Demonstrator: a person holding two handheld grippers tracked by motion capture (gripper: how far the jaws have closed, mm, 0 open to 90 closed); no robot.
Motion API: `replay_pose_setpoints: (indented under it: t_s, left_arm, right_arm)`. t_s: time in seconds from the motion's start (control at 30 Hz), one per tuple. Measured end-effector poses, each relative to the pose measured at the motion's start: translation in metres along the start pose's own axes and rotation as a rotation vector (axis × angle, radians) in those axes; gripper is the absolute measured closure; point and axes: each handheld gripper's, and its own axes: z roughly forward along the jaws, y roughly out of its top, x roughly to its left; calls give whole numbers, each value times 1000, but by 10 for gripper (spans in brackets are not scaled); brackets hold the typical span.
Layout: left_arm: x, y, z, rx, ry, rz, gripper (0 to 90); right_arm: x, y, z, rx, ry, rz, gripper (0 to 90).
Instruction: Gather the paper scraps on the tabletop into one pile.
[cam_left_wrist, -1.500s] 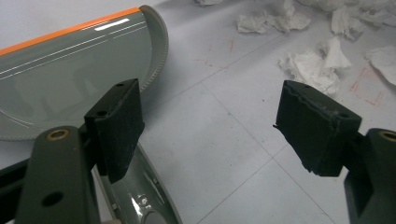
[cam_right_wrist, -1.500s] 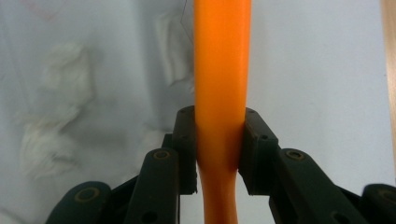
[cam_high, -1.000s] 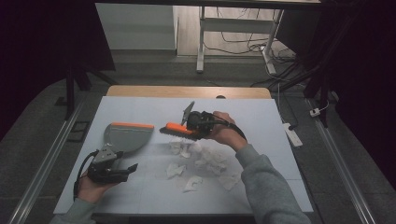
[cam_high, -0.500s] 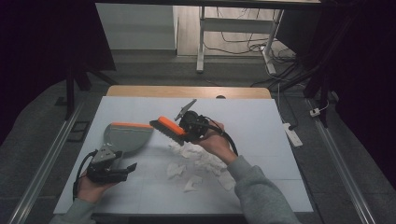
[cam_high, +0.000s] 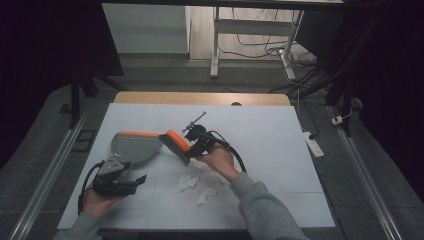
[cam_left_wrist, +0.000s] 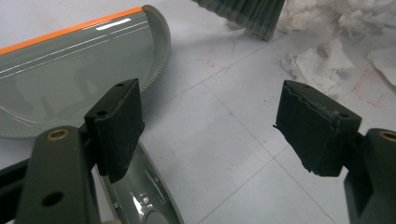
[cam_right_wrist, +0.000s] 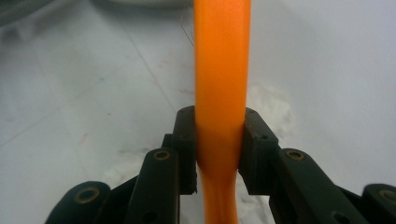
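White table top (cam_high: 280, 130), marked in faint squares, spread across the middle of the high view, with a strip of bare wood at its far edge. Grey dustpan (cam_high: 132, 146) with an orange strip along its far rim, lying flat on the left half of the table, mouth toward the middle; seen again at upper left in the left gripper view (cam_left_wrist: 70, 79), toothed lip curving down to the surface, handle running under the near jaw. Orange-backed brush (cam_high: 176, 145) with dark bristles, tilted, head just beside the dustpan's right end, bristles pointing down and toward the near edge; bristle tips at the top of the left gripper view (cam_left_wrist: 252, 16), close to the paper. Orange handle running straight up the middle of the right gripper view (cam_right_wrist: 220, 84). Right gripper (cam_high: 200, 142) clamped on that handle, a black pad pressed flat on each side of it (cam_right_wrist: 219, 144), held above the table near its centre. Left gripper (cam_high: 120, 181) low over the near left part of the table, just in front of the dustpan, jaws standing wide apart with bare table between them (cam_left_wrist: 210, 135), touching nothing. Crumpled white paper scraps (cam_high: 192, 182) scattered near the middle, below the brush and beside the right forearm; more at upper right in the left gripper view (cam_left_wrist: 327, 60).
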Motion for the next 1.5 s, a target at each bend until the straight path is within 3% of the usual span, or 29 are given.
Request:
replay_pose_setpoints:
  t_s: [0.1,0.2,0.37,0.5,0.6,0.77,0.9,1.03,1.1,1.2,1.27,1.33,1.4,1.5]
  left_arm:
    - [0,0,0,1,-1,-1,242]
    - [-1,1,1,3,-1,5,242]
    - [-2,1,1,4,-3,10,241]
    - [0,1,-1,-2,4,0,242]
    - [1,0,0,0,7,-3,242]
    - [1,0,-1,-6,15,-7,242]
    - [1,0,-1,-2,20,-10,242]
    - [2,-1,-2,-1,22,-15,242]
    - [2,-1,-2,-1,23,-13,242]
    - [2,-1,-2,0,22,-11,242]
    - [2,-1,-2,-1,21,-10,242]
    - [3,-2,-2,-1,22,-12,243]
    - [3,-2,-2,0,23,-15,243]
    - [3,-2,-2,1,23,-15,244]
  right_arm:
    - [-8,-11,-6,22,-44,24,708]
    - [-12,-23,-16,19,-59,46,708]
    - [-17,-35,-41,-38,-76,66,708]
    - [-7,-36,-69,-121,-82,25,708]
    - [3,-37,-82,-144,-38,9,708]
    - [24,-40,-74,-84,53,-37,708]
    - [44,-42,-52,-20,139,-76,708]
    - [61,-42,-27,71,167,-143,708]
    - [65,-42,-18,106,144,-166,708]
    - [58,-38,-18,108,99,-153,708]
    - [46,-39,-18,120,53,-129,708]
    - [32,-41,-20,114,52,-80,708]
    - [21,-43,-26,104,-14,-86,708]
    - [12,-46,-37,68,-51,-49,708]
